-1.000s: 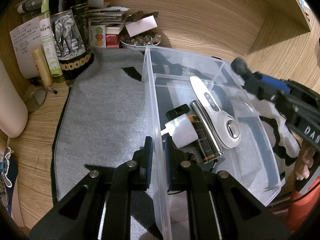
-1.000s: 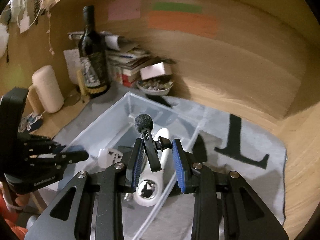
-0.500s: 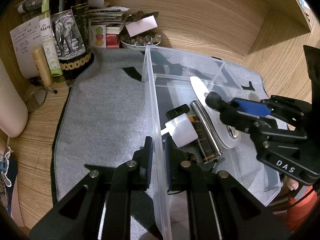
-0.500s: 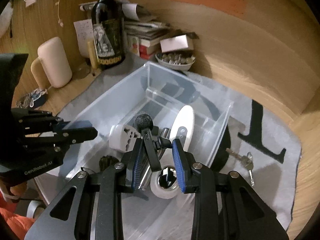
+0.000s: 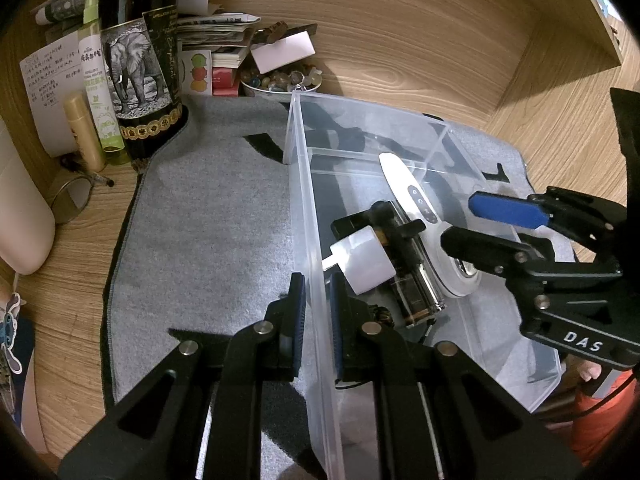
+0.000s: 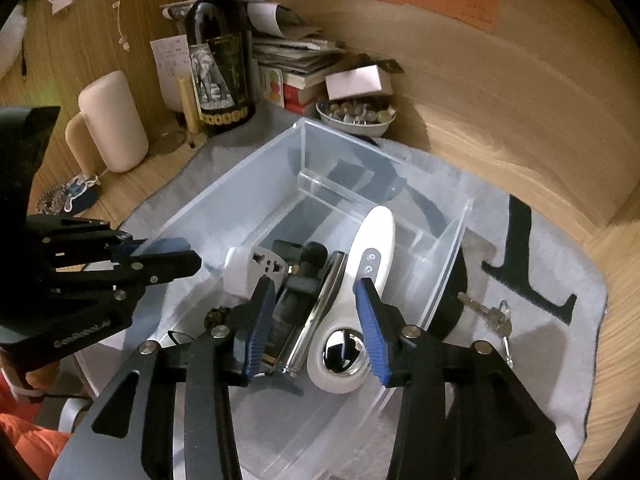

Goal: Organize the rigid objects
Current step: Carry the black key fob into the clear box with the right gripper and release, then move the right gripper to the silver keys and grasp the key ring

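Observation:
A clear plastic bin [image 5: 308, 184] [image 6: 256, 168] stands on a grey mat. My left gripper [image 5: 317, 308] is shut on the bin's left wall. My right gripper [image 6: 314, 320] [image 5: 476, 220] is open above the bin. A small black microphone [image 6: 308, 260] [image 5: 390, 220] lies in the bin just beyond its fingertips, free of them. Beside it lie a white plug adapter [image 5: 362, 260] [image 6: 252, 268], a silver-edged black device [image 5: 416, 292] [image 6: 316, 320] and a white handheld device [image 5: 420, 208] [image 6: 368, 256].
A bunch of keys [image 6: 490, 314] lies on the mat right of the bin. A wine bottle [image 5: 140, 64] [image 6: 222, 64], a bowl of small stones [image 5: 280, 80] [image 6: 356, 116], books and a cream cylinder [image 6: 112, 120] crowd the back left against wooden walls.
My right gripper came down over the bin, opened and let go of the black microphone, which now lies among the things in the bin. My left gripper has not moved.

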A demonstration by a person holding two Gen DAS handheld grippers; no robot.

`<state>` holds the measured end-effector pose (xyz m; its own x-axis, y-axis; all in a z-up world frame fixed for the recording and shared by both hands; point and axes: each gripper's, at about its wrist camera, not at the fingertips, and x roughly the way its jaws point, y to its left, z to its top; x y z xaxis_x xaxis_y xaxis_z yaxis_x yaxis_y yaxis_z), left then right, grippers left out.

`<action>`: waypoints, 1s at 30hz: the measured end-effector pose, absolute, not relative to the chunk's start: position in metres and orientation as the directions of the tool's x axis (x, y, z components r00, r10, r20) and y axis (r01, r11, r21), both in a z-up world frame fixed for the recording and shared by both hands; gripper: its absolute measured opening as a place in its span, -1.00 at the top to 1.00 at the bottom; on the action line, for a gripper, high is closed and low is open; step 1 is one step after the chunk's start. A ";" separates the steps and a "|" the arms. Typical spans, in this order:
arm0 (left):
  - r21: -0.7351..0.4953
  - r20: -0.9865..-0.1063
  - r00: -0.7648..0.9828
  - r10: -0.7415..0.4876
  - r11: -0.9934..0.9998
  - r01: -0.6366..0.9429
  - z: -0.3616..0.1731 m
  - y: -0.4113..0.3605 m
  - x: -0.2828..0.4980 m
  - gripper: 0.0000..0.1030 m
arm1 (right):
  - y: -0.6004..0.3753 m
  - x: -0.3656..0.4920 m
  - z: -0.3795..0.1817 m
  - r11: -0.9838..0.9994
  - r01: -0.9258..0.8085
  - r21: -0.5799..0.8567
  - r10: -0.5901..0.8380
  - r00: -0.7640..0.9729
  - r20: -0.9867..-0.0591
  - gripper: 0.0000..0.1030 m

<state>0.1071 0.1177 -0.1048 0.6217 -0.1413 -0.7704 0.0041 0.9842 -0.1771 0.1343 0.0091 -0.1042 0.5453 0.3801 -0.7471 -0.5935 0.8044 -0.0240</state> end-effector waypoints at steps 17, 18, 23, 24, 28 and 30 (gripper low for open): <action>-0.178 -0.770 0.622 -0.142 0.984 0.004 -0.105 0.118 0.107 0.80 | -0.024 0.133 -0.068 0.861 -0.509 -0.026 0.375 0.668 -0.643 -0.30; -0.177 -0.770 0.622 -0.141 0.984 0.004 -0.105 0.118 0.107 0.80 | -0.028 0.134 -0.066 0.869 -0.495 -0.025 0.367 0.677 -0.638 -0.30; -0.180 -0.770 0.622 -0.143 0.984 0.003 -0.105 0.118 0.107 0.80 | -0.057 0.143 -0.058 0.914 -0.406 -0.009 0.312 0.716 -0.624 -0.30; -0.179 -0.770 0.622 -0.143 0.984 0.004 -0.105 0.118 0.107 0.80 | -0.063 0.144 -0.058 0.922 -0.388 -0.007 0.299 0.722 -0.623 -0.30; -0.177 -0.770 0.622 -0.142 0.984 0.004 -0.105 0.118 0.107 0.81 | -0.088 0.154 -0.064 0.948 -0.318 -0.004 0.242 0.732 -0.637 -0.31; -0.178 -0.770 0.622 -0.142 0.984 0.004 -0.105 0.118 0.107 0.80 | -0.098 0.161 -0.073 0.960 -0.282 -0.007 0.208 0.725 -0.656 -0.31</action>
